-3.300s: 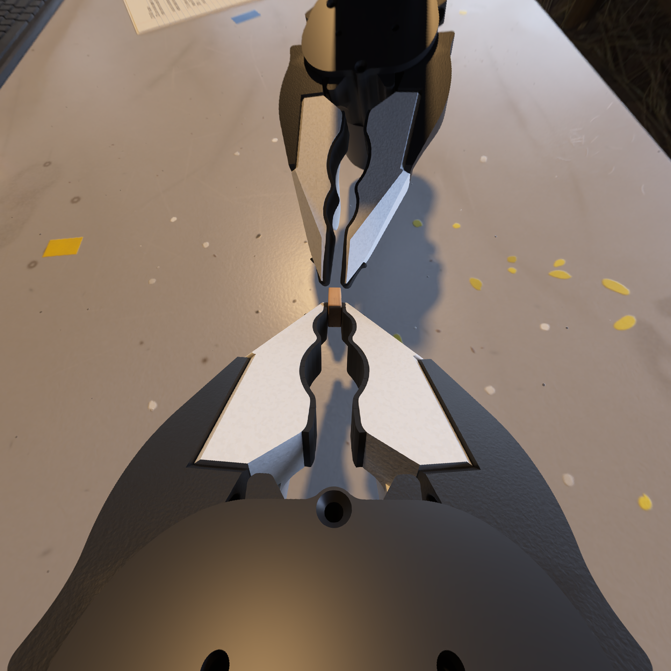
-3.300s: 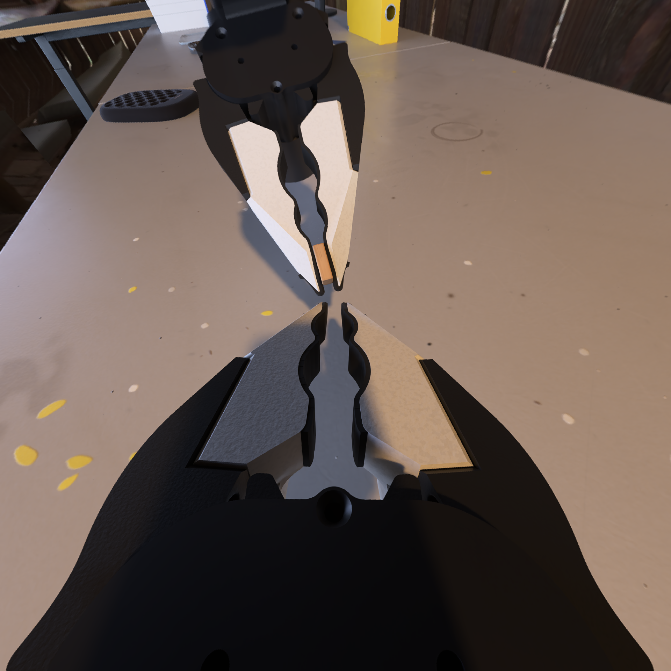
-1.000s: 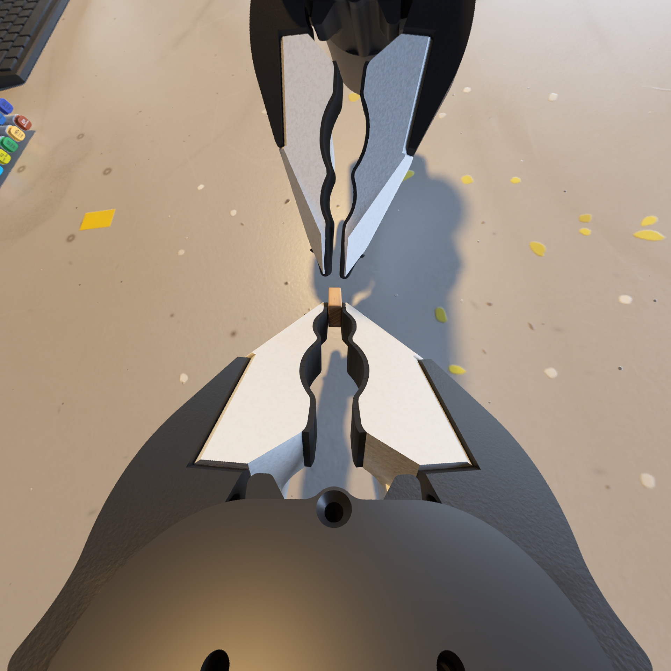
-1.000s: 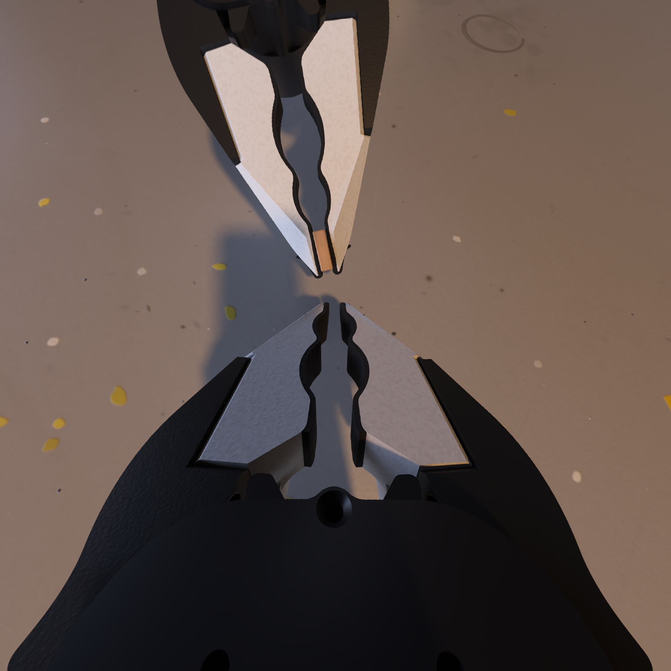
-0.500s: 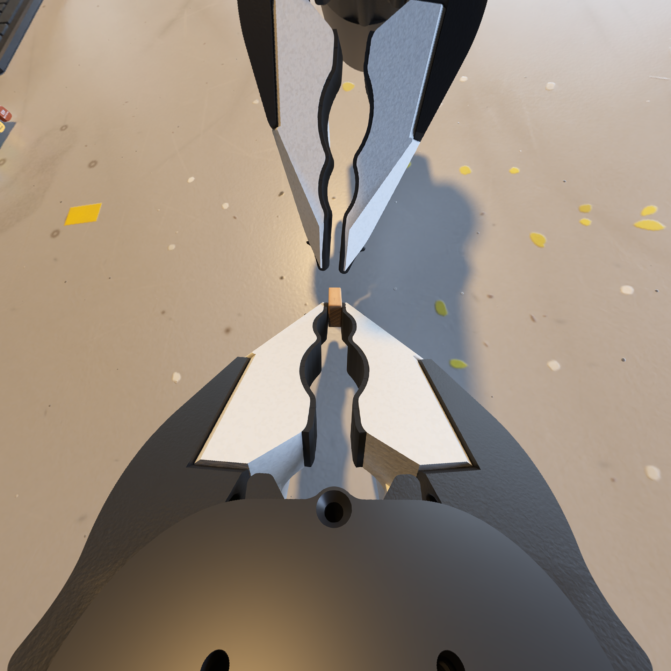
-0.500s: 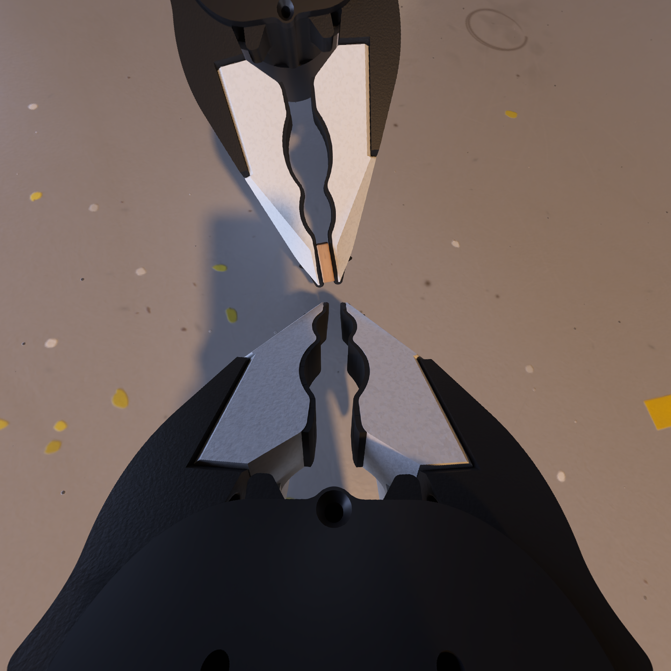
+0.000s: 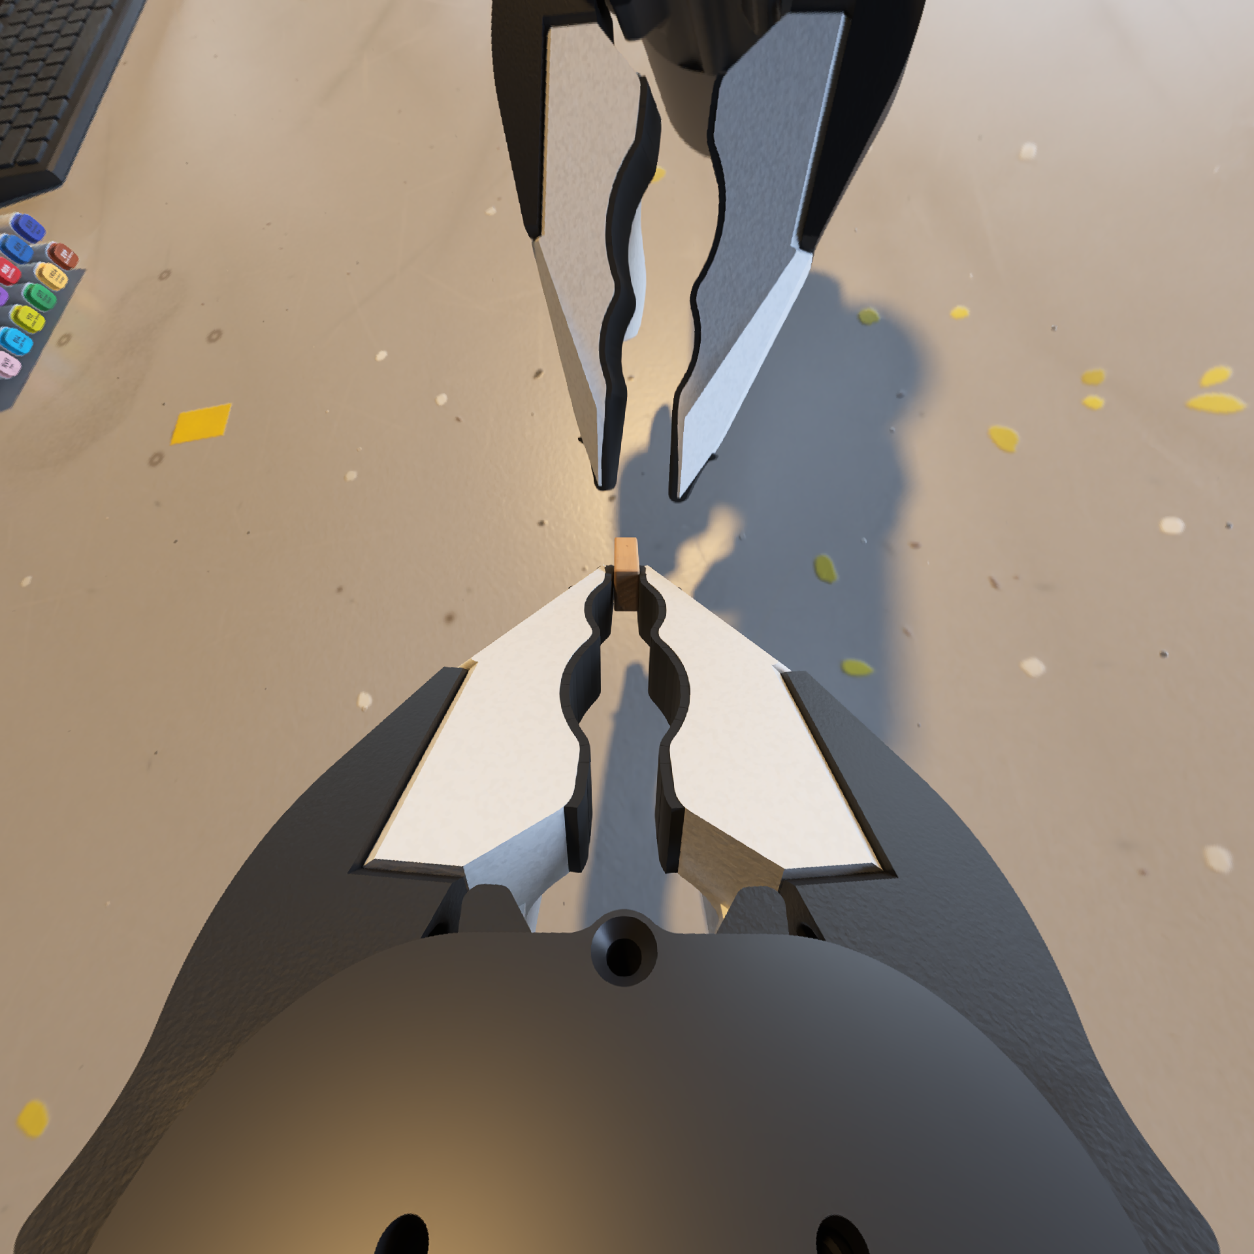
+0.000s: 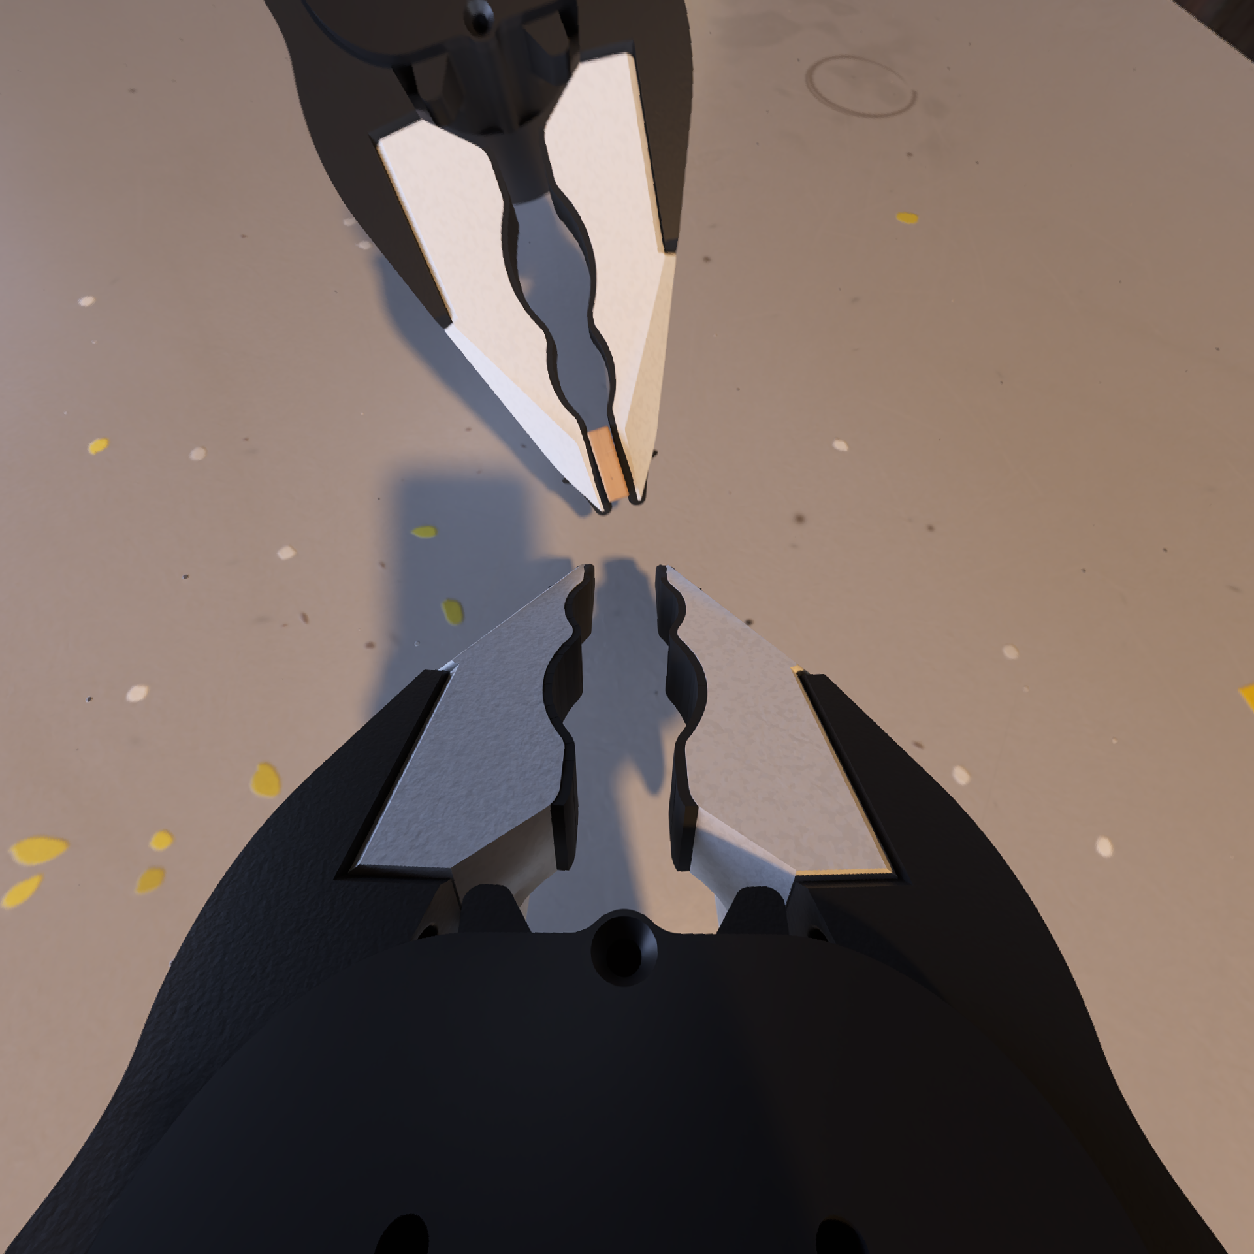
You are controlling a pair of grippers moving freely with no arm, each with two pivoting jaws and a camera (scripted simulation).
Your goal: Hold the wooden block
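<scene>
A small thin wooden block is pinched between the tips of my left gripper, which is shut on it above the table. The block's far end sticks out a little past the fingertips. In the right wrist view the same block shows between the left gripper's tips. My right gripper faces the left one tip to tip, open and empty, a short gap from the block. It shows in the left wrist view with its fingers apart.
A beige table speckled with yellow and white flecks lies below. A black keyboard and a tray of coloured marker caps sit at the far left. A yellow square sticker lies near them. A faint ring mark is on the table.
My right gripper's fingers have spread apart; half a second ago they were nearly together. Both grippers have shifted slightly, and the keyboard and marker tray have come back into the left view.
</scene>
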